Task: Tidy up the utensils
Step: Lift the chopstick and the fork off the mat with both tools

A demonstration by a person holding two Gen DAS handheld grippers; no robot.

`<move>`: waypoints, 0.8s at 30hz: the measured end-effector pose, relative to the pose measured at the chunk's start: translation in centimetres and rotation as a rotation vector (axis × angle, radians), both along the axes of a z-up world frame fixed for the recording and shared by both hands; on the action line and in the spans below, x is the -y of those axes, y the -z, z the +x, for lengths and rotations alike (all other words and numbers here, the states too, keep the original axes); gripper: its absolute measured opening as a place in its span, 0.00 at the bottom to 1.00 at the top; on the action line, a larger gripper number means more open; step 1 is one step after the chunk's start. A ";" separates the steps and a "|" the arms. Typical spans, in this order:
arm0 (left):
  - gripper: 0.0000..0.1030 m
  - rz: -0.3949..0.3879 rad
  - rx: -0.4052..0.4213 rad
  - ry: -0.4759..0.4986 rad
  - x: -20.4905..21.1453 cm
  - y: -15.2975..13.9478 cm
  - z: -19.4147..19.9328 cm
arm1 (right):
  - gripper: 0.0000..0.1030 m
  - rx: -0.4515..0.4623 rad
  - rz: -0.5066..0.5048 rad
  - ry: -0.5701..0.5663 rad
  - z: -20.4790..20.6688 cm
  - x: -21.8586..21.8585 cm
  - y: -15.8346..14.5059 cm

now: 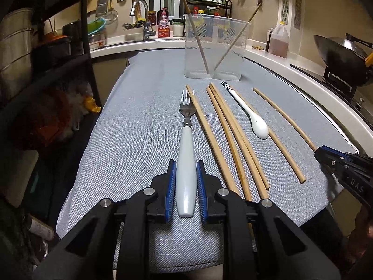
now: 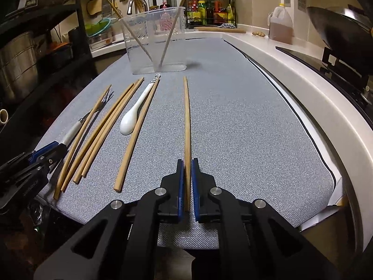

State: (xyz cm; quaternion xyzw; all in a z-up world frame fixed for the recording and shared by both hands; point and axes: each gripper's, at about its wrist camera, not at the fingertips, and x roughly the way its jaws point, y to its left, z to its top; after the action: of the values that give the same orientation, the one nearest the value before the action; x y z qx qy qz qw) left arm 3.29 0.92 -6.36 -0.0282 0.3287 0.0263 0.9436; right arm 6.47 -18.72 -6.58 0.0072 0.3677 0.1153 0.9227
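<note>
My left gripper (image 1: 186, 165) is shut on the white handle of a fork (image 1: 186, 154), whose metal tines point away along the grey mat (image 1: 139, 126). Several wooden chopsticks (image 1: 233, 140) lie to its right, with a white spoon (image 1: 253, 116) among them. My right gripper (image 2: 187, 163) is shut on the near end of a single wooden chopstick (image 2: 186, 116) that points toward the clear plastic holder (image 2: 155, 42). Two chopsticks lean crossed inside that holder (image 1: 215, 44). The right gripper (image 1: 326, 156) also shows at the right edge of the left wrist view.
A white counter edge (image 2: 303, 88) curves along the mat's right side, with a dark wok (image 2: 345, 30) on a stove beyond. A black shelf rack (image 1: 46, 70) with pots stands left. A sink and faucet (image 1: 142, 18) sit behind the holder, and an oil jug (image 1: 278, 39) to its right.
</note>
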 end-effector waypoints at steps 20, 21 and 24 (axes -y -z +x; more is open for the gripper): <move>0.18 0.012 0.006 -0.011 0.4 0.1 -0.2 | 0.06 0.019 -0.010 -0.002 0.0 -0.1 0.0; 0.18 0.017 0.007 -0.013 0.5 0.1 -0.2 | 0.06 0.020 -0.008 -0.002 0.0 -0.1 0.0; 0.18 0.018 0.003 -0.011 0.4 0.0 -0.3 | 0.06 0.030 -0.014 -0.002 -0.1 -0.2 0.0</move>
State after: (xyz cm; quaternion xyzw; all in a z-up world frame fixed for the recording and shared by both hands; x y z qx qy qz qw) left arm 3.04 0.50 -6.33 -0.0217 0.3269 0.0344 0.9442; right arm 6.35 -18.57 -6.62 -0.0012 0.3544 0.1138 0.9281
